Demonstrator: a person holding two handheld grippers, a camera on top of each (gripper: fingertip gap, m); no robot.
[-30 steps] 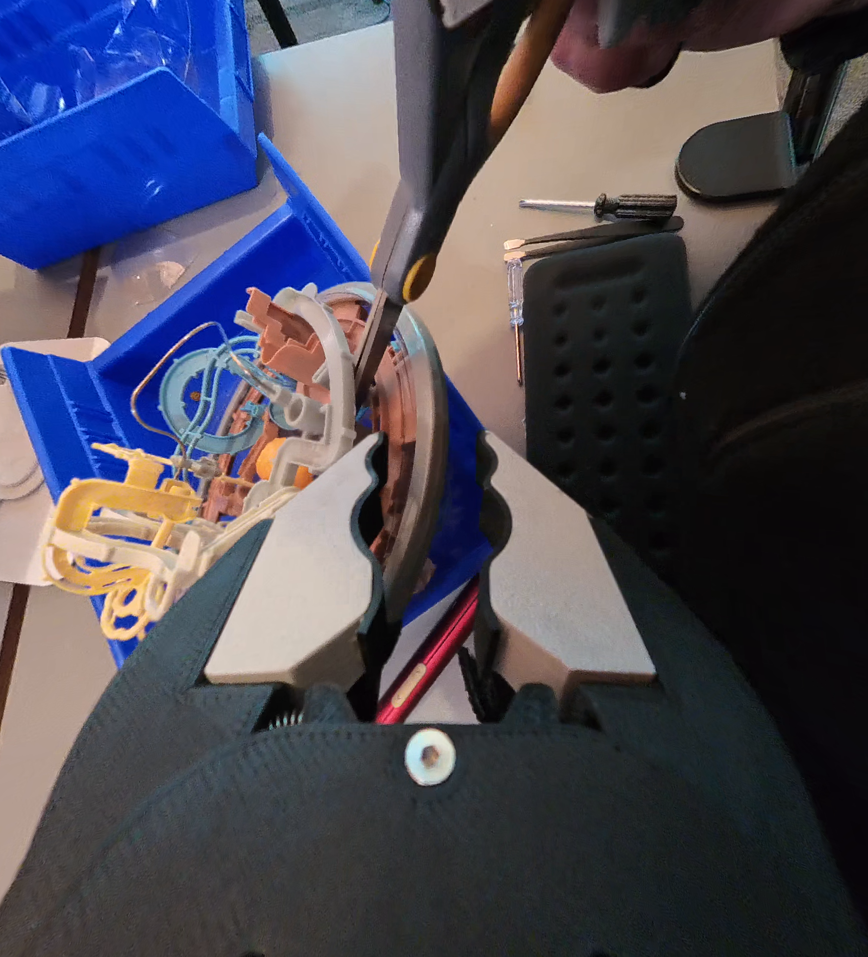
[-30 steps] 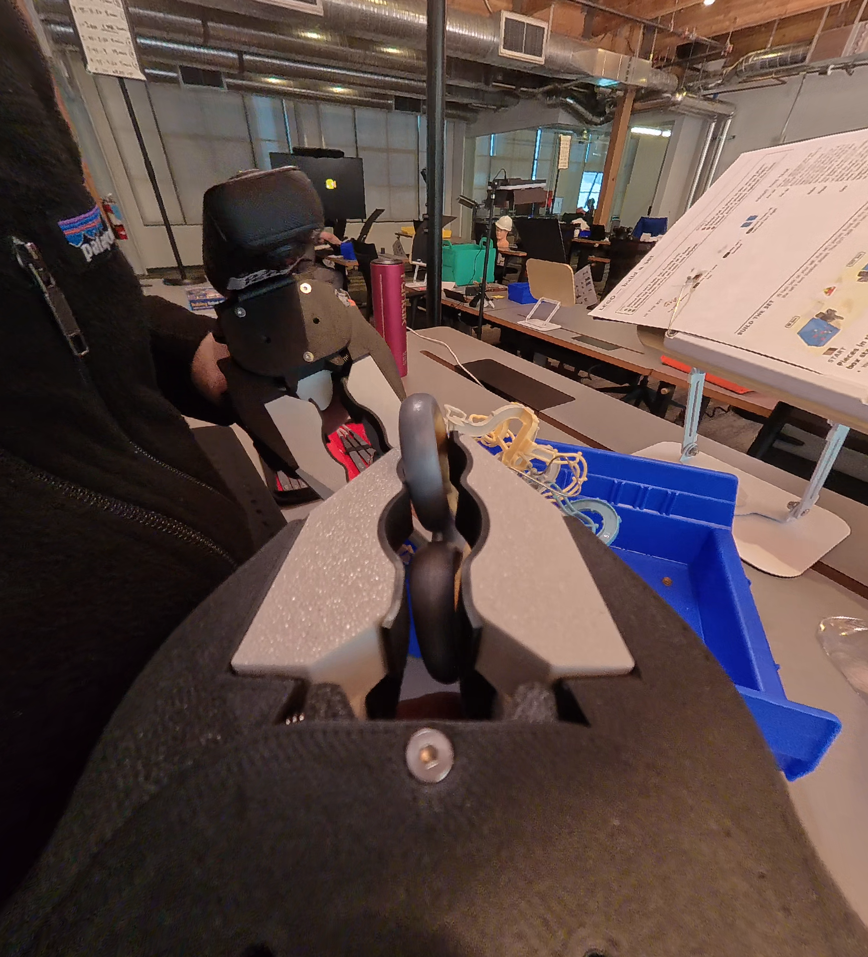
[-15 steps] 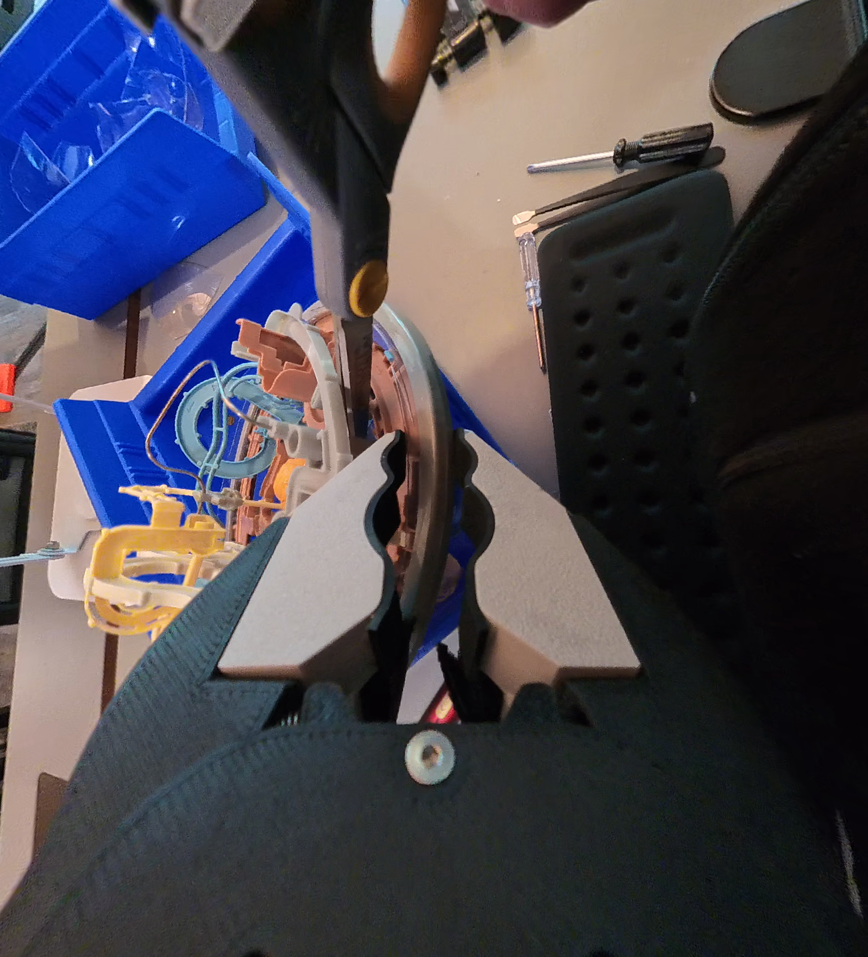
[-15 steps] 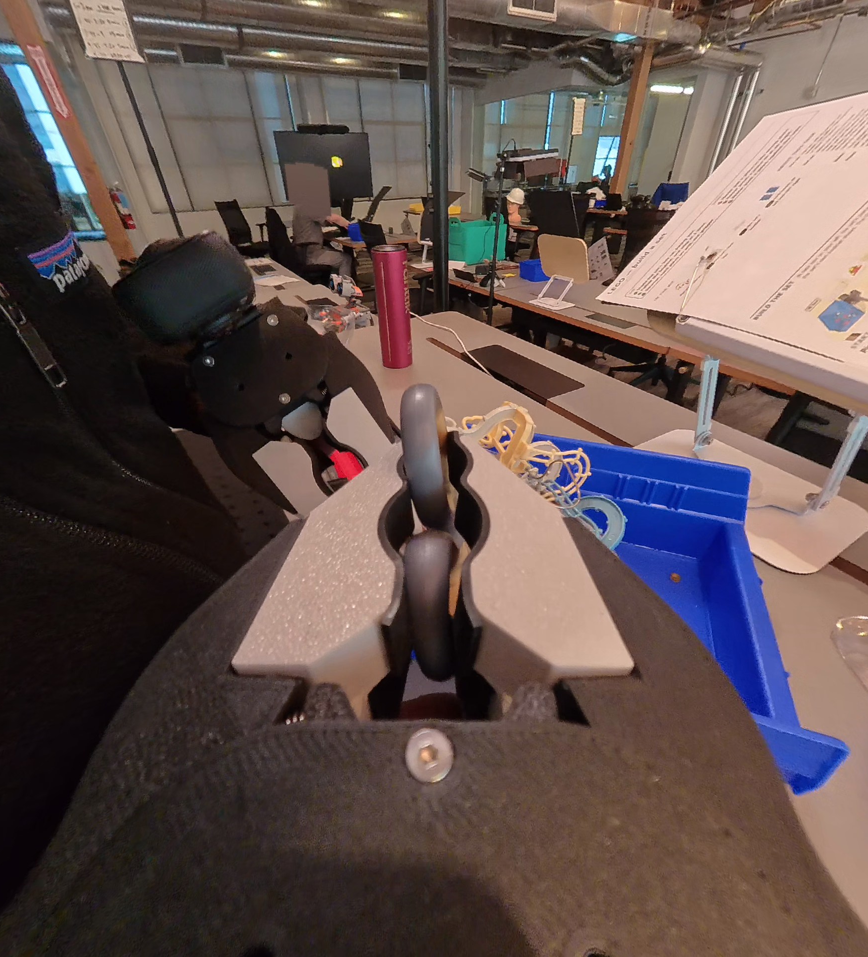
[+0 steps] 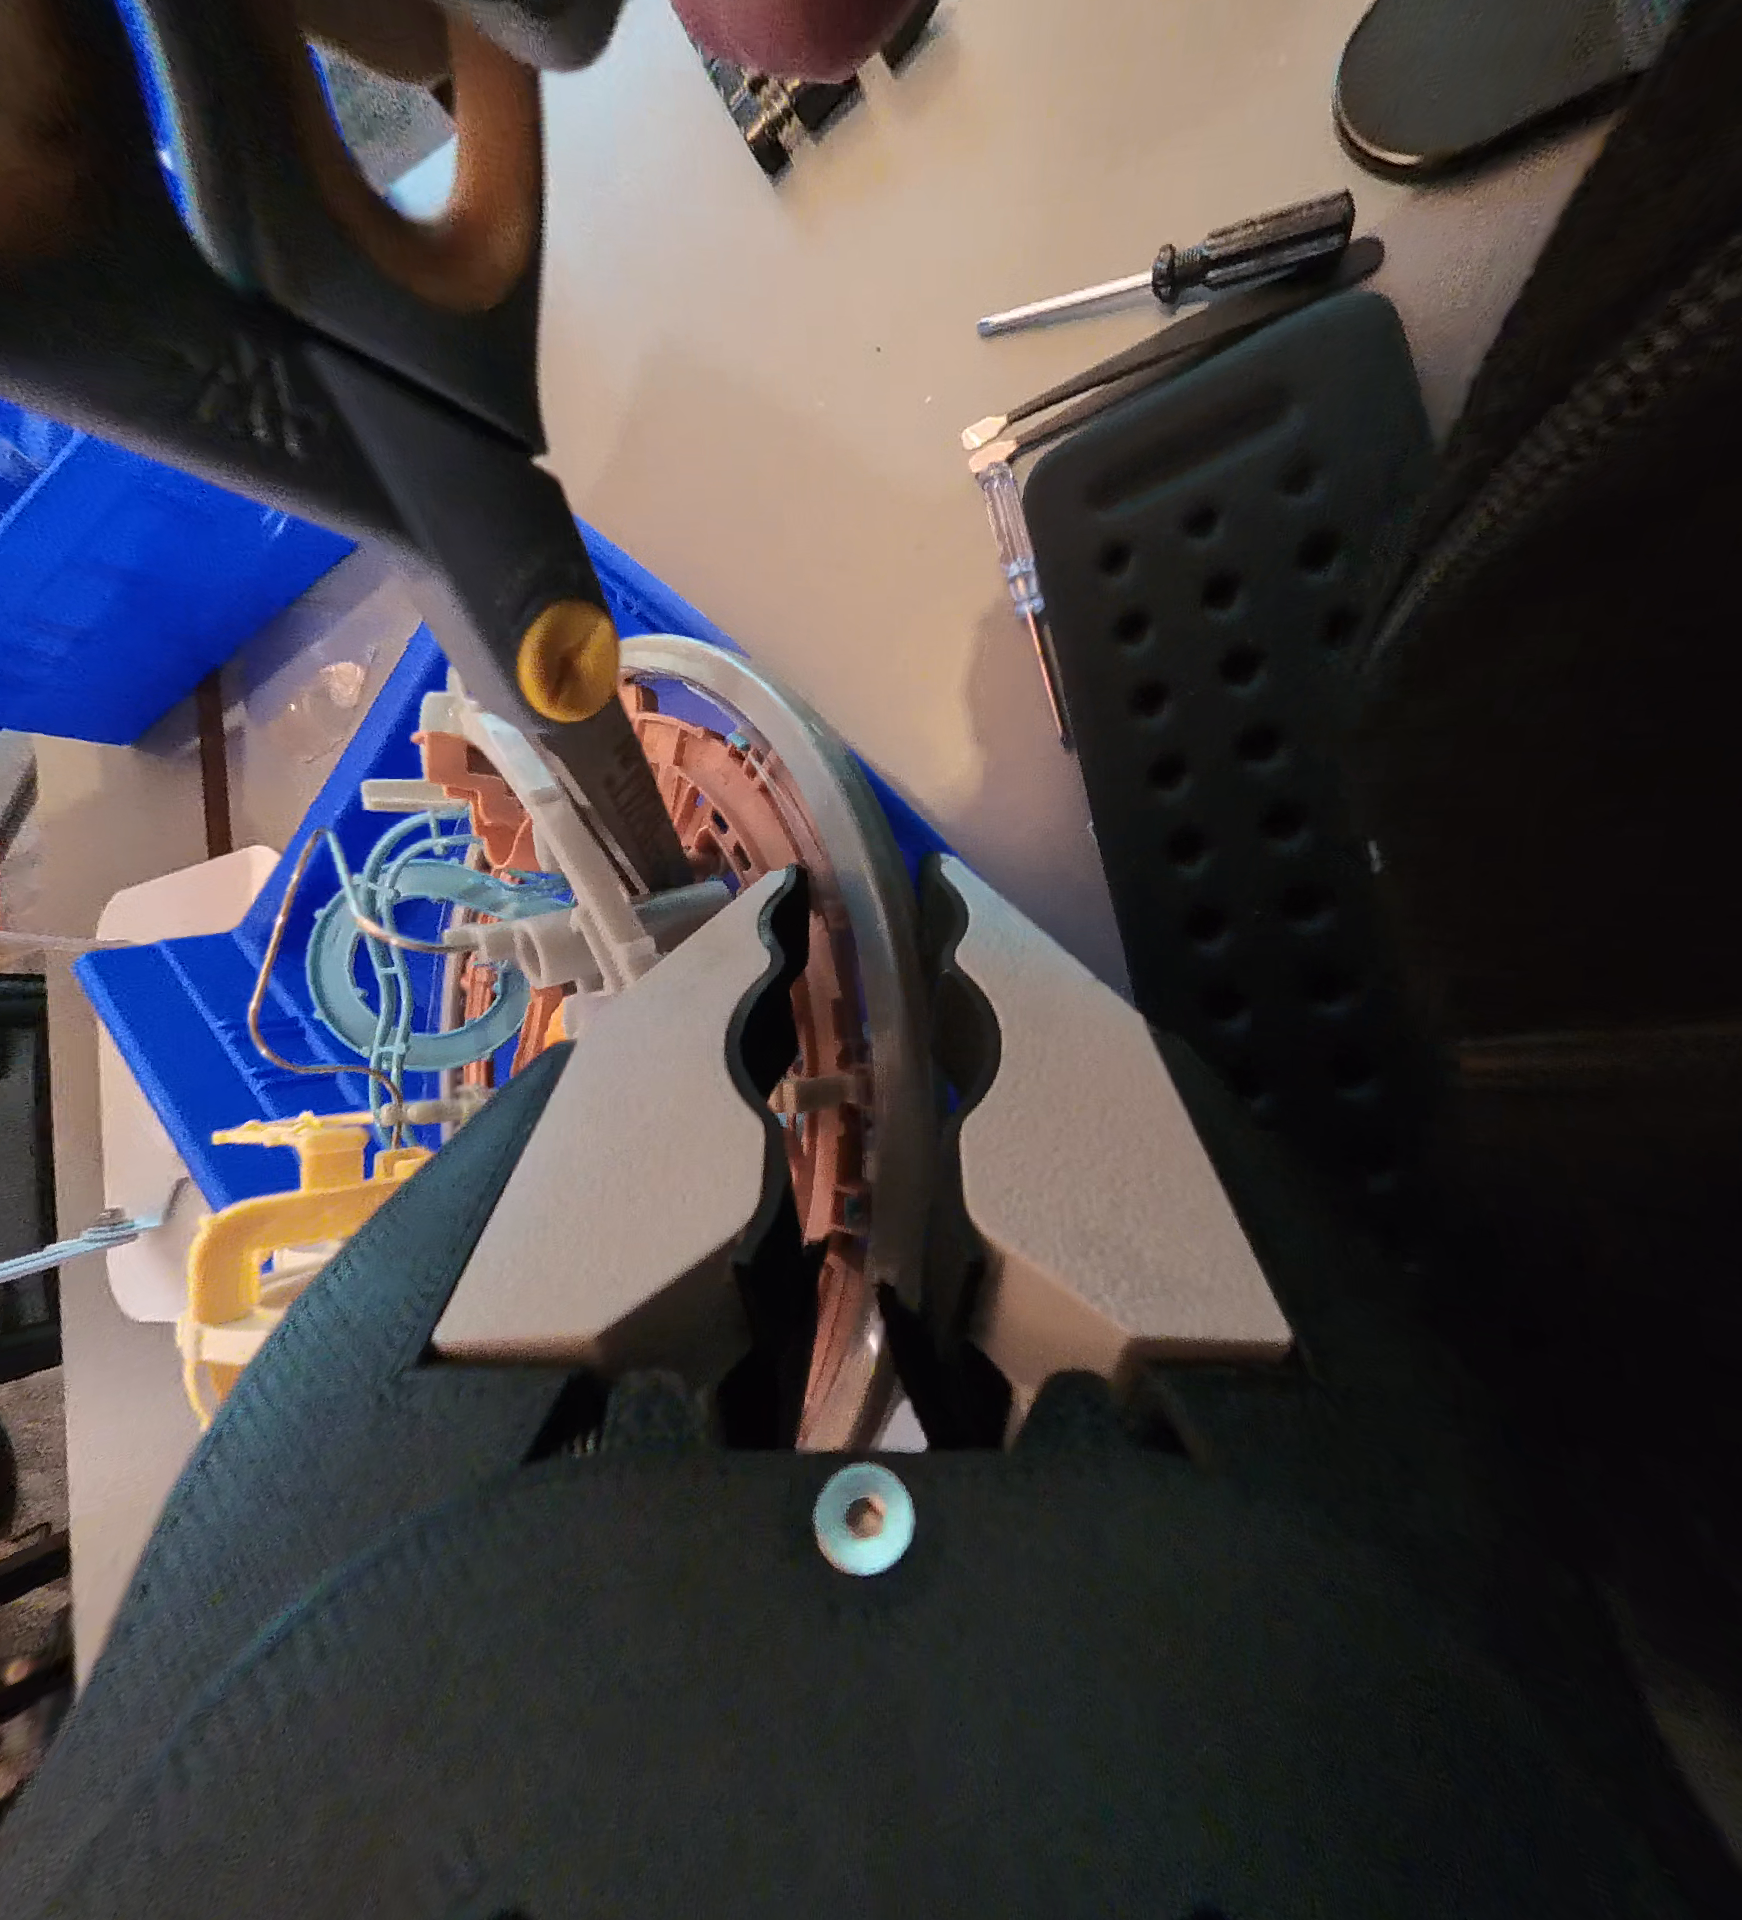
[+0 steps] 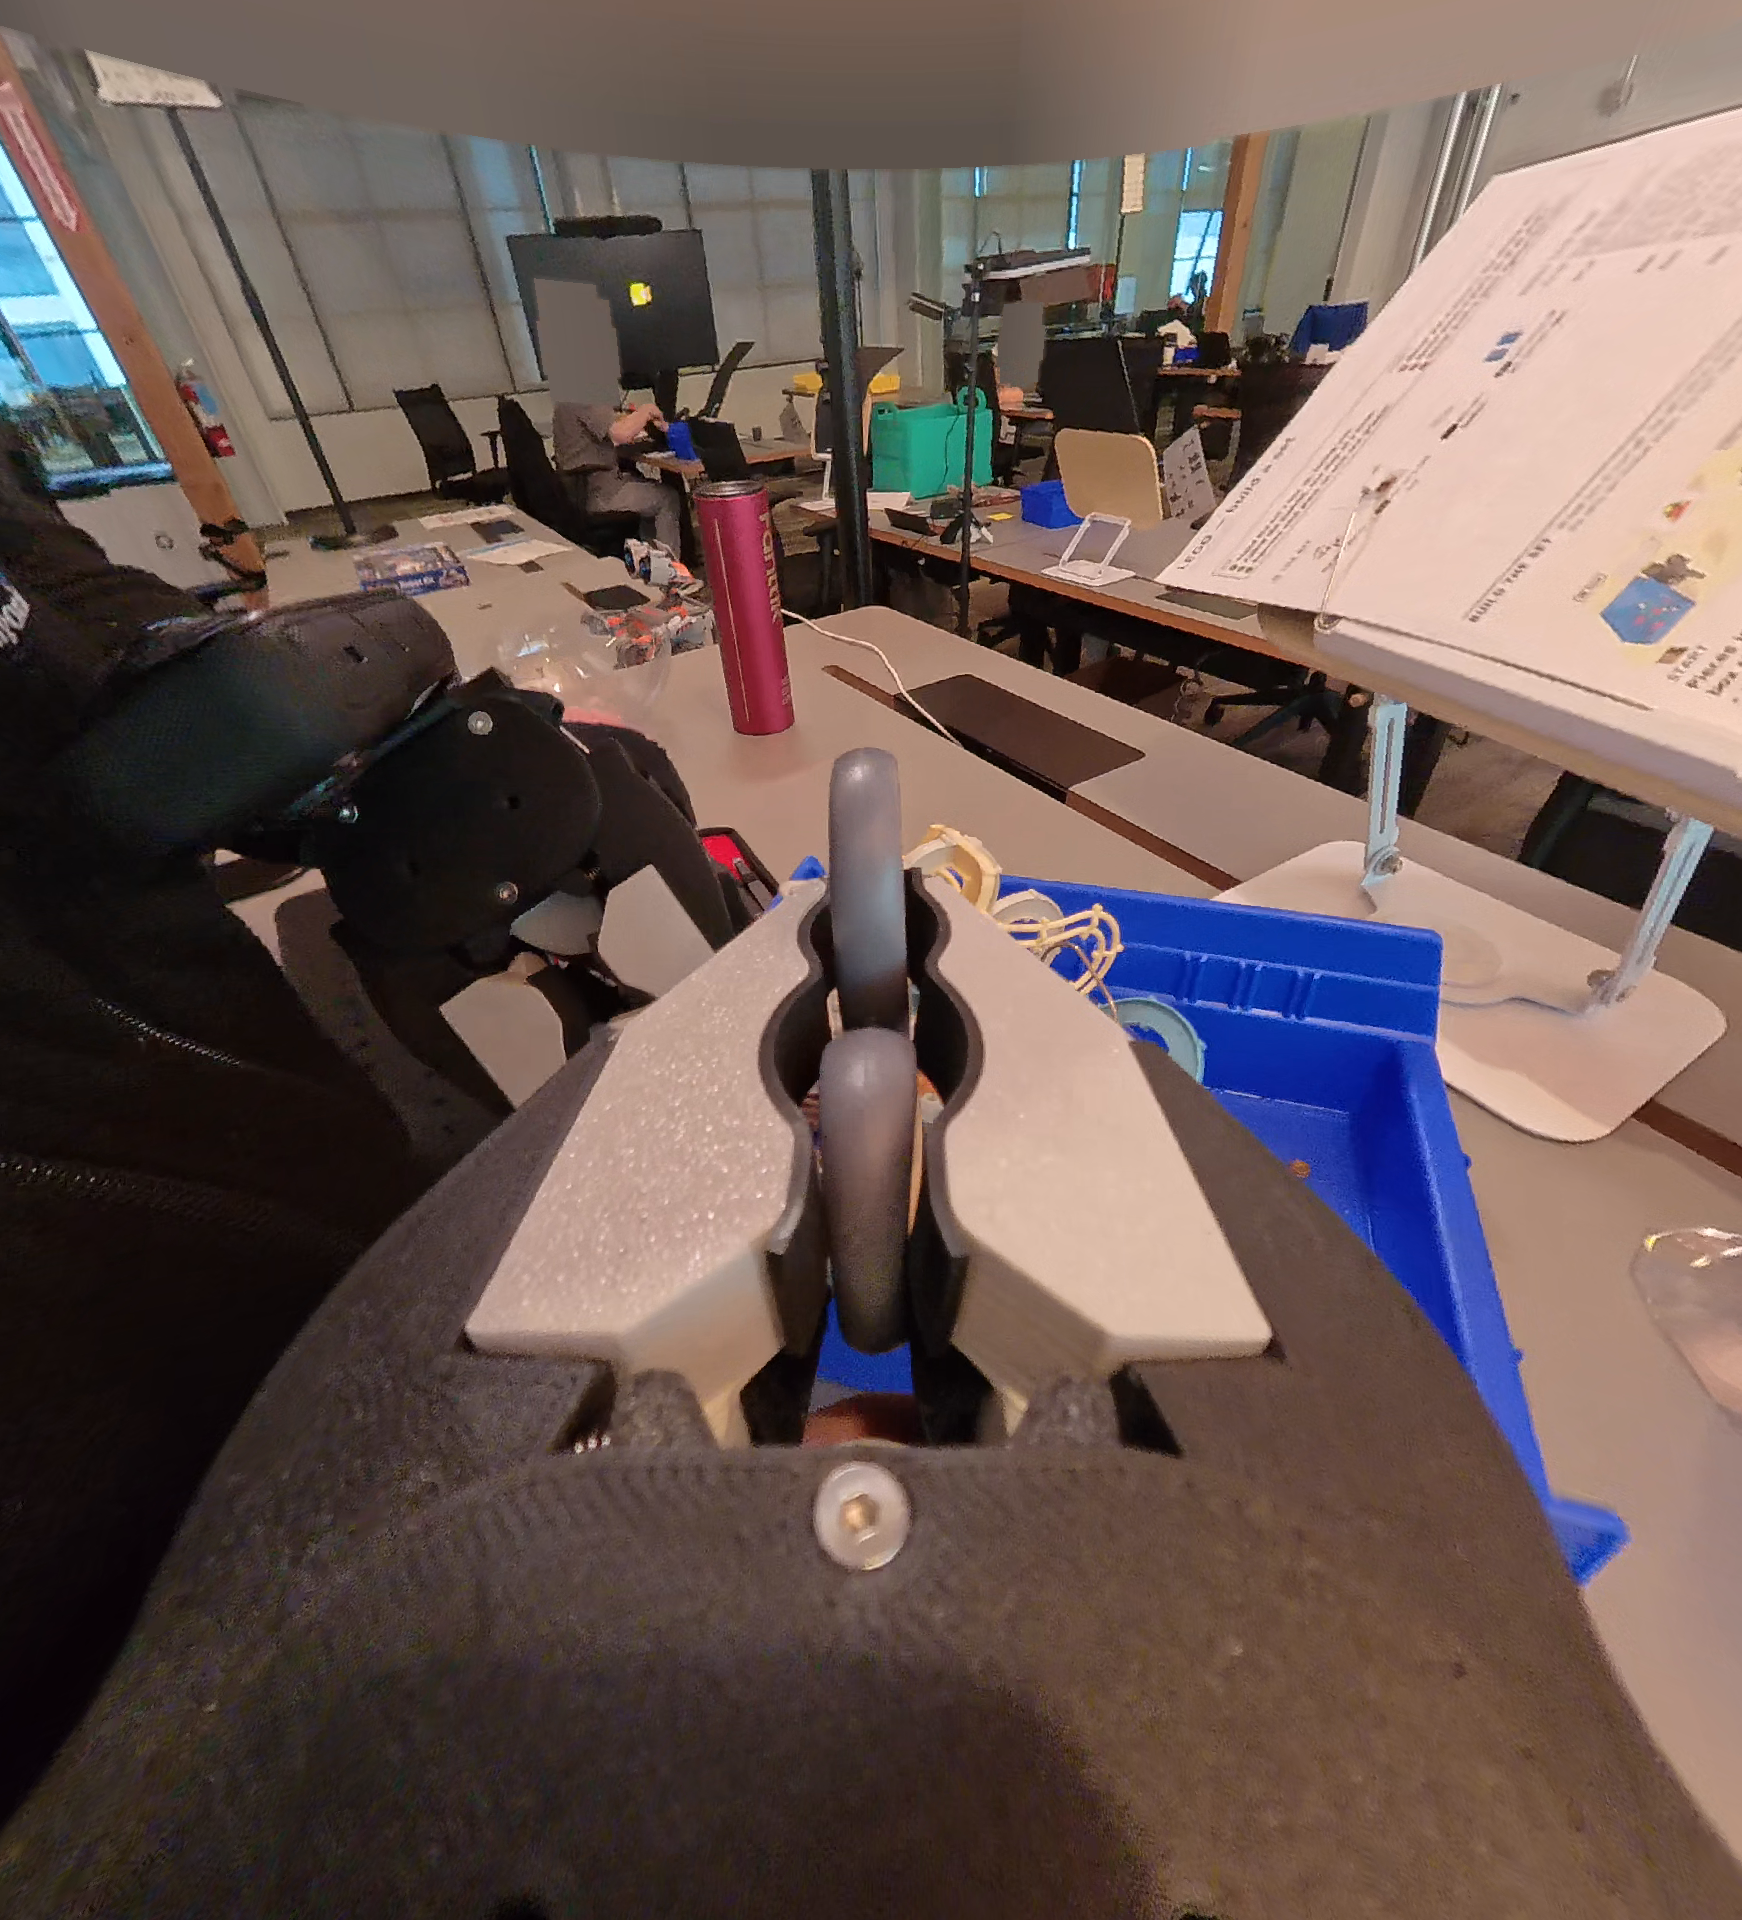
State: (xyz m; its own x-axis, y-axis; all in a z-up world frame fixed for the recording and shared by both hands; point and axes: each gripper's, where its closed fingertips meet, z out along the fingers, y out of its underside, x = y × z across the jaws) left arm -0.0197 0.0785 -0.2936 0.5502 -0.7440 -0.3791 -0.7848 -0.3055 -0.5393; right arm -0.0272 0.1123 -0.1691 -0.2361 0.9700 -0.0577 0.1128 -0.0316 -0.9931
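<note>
On the grey bench [image 5: 794,364], a black-handled screwdriver [image 5: 1251,249] lies just above a pair of dark tweezers [image 5: 1158,374], and both sit near the top edge of a black pad full of holes [image 5: 1231,665]. A small clear-handled screwdriver [image 5: 1012,540] runs along the pad's left side. From the other side, a pink bottle [image 6: 745,608] stands upright. A printed sheet [image 6: 1573,416] tilts on a white stand [image 6: 1573,1039], and far back there's a green tub [image 6: 924,447] and a dark screen [image 6: 628,301].

Left wrist view: scissors [image 5: 347,343] upper left, blades reaching down onto ring assembly [image 5: 846,831] at centre, apparently between its parts; bin [image 5: 192,1018] left; screwdriver [image 5: 1231,260] upper right, above perforated pad [image 5: 1241,727].
</note>
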